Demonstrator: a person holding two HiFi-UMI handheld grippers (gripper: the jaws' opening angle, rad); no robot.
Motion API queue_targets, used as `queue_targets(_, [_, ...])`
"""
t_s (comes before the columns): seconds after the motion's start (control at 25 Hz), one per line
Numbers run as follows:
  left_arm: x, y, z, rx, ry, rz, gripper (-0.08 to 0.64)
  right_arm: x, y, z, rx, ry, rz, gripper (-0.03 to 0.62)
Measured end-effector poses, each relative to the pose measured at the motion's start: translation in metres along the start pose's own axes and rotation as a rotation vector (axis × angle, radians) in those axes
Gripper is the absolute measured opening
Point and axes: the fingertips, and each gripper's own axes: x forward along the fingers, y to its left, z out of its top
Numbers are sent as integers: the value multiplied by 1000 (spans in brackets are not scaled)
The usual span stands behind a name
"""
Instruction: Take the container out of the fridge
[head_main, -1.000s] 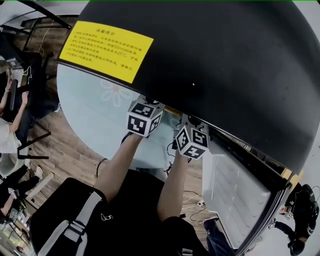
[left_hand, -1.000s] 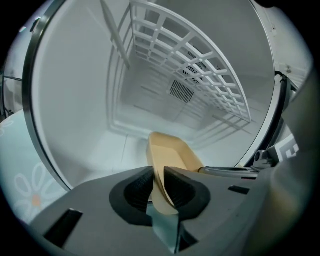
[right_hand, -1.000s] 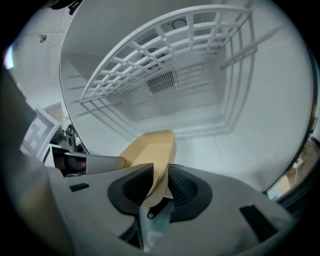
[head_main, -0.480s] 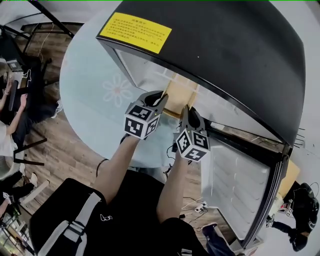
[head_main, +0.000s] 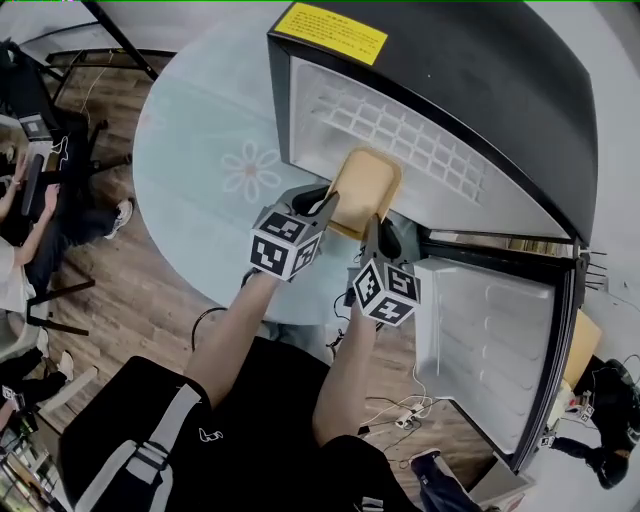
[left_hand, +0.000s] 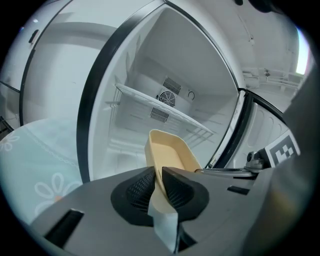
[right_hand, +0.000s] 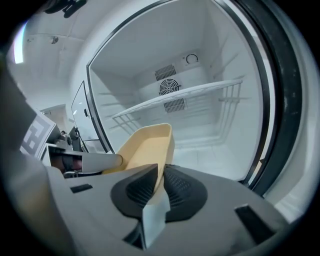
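Left gripper (left_hand: 156, 174) fingers, just closed, and right gripper (right_hand: 160, 174) fingers clamp the container's (head_main: 365, 182) walls

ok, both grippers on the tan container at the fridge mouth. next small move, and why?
Probably draw it straight back, level, over the table. The left gripper, its jaws having just closed, and the right gripper each pinch a rim of the tan container, whose far end looks barely out of the open fridge.
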Motion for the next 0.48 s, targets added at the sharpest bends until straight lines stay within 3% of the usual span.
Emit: queue_targets(0.48, [-64,4,46,84,-127,-17,51,-28,59,39,-53,-148,35,38])
